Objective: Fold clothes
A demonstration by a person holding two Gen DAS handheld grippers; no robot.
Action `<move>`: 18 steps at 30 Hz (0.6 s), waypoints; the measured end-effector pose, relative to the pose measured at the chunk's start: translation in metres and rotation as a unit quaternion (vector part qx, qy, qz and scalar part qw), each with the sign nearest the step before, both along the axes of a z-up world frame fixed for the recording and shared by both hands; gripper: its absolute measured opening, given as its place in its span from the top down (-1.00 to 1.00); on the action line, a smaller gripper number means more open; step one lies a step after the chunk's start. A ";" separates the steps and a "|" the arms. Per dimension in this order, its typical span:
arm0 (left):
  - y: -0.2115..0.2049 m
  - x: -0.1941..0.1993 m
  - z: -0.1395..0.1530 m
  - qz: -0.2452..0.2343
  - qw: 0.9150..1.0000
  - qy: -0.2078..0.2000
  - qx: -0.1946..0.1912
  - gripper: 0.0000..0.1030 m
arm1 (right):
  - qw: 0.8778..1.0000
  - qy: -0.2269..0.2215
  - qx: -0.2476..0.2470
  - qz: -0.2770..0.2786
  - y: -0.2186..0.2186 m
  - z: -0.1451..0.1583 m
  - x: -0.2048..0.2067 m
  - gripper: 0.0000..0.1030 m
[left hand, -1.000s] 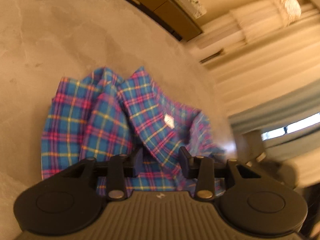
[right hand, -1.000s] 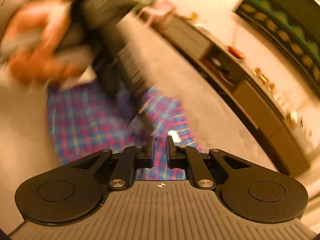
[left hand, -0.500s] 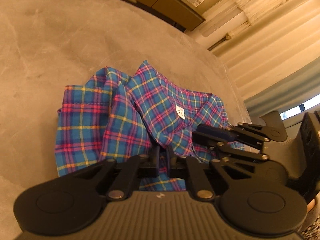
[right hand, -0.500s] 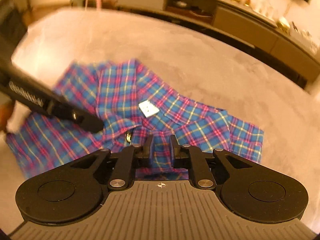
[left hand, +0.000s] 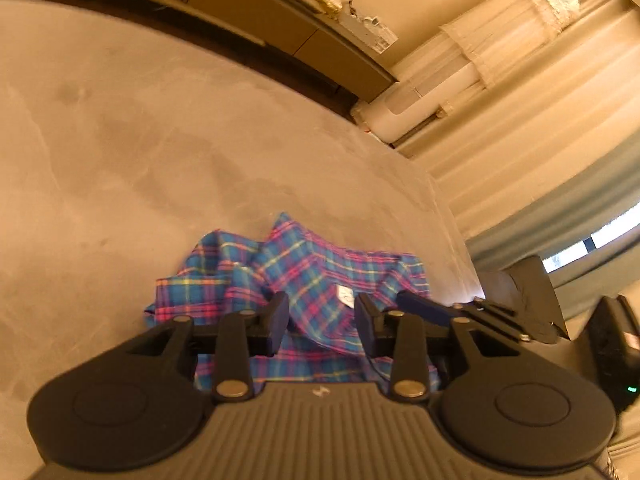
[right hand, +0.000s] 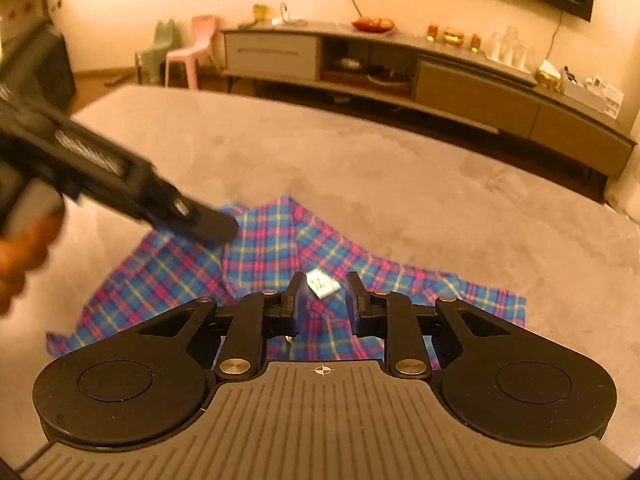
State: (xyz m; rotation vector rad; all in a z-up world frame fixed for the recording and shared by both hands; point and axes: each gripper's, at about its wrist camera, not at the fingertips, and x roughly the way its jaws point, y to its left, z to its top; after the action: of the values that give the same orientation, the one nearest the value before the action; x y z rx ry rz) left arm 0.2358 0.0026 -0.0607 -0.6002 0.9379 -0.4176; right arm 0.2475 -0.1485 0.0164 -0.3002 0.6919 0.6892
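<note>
A blue, pink and yellow plaid shirt [left hand: 304, 264] [right hand: 260, 256] lies crumpled on the grey table [left hand: 160, 160] [right hand: 360, 168], its white neck label [right hand: 322, 284] facing up. My left gripper [left hand: 322, 320] hovers over the shirt's near part with its jaws opening; cloth shows in the gap but the pads do not press it. My right gripper [right hand: 327, 304] is just above the collar near the label, its jaws also opening, with nothing pinched. In the right wrist view the left gripper [right hand: 216, 228] reaches in from the left, held by a hand [right hand: 20, 256]. The right gripper [left hand: 424, 306] shows at the right of the left wrist view.
A long low cabinet [right hand: 440, 76] with glasses and a fruit bowl runs behind the table. A pink chair [right hand: 196, 48] and a green chair [right hand: 158, 48] stand at the back left. Curtains [left hand: 520, 120] hang beyond the table's right edge.
Both grippers' jaws stand wider than half a second ago. The left gripper has pulled up and back from the shirt. The right gripper's view has rolled level and it sits closer to the label.
</note>
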 end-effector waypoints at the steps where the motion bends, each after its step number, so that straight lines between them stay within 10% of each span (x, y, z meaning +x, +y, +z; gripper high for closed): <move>1: -0.003 0.004 -0.004 -0.009 1.000 0.000 0.005 0.32 | 1.000 0.007 -0.003 0.013 0.004 -0.004 0.000 0.58; 3: -0.008 0.010 -0.013 -0.024 1.000 0.001 0.020 0.33 | 0.998 0.029 -0.028 0.044 0.016 -0.018 0.000 0.57; 6: -0.011 0.016 -0.022 -0.014 0.999 0.014 0.040 0.92 | 0.994 0.013 -0.087 0.068 0.025 -0.029 -0.014 0.56; 18: -0.019 0.018 -0.025 -0.009 0.998 0.012 0.058 0.93 | 0.994 0.084 -0.055 0.042 -0.003 -0.017 -0.018 0.54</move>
State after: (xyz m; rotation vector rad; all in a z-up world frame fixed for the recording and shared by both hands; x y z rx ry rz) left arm 0.2538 -0.0163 -0.0855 -0.4919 0.9840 -0.3703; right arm 0.2299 -0.1513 -0.0008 -0.3772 0.8830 0.7626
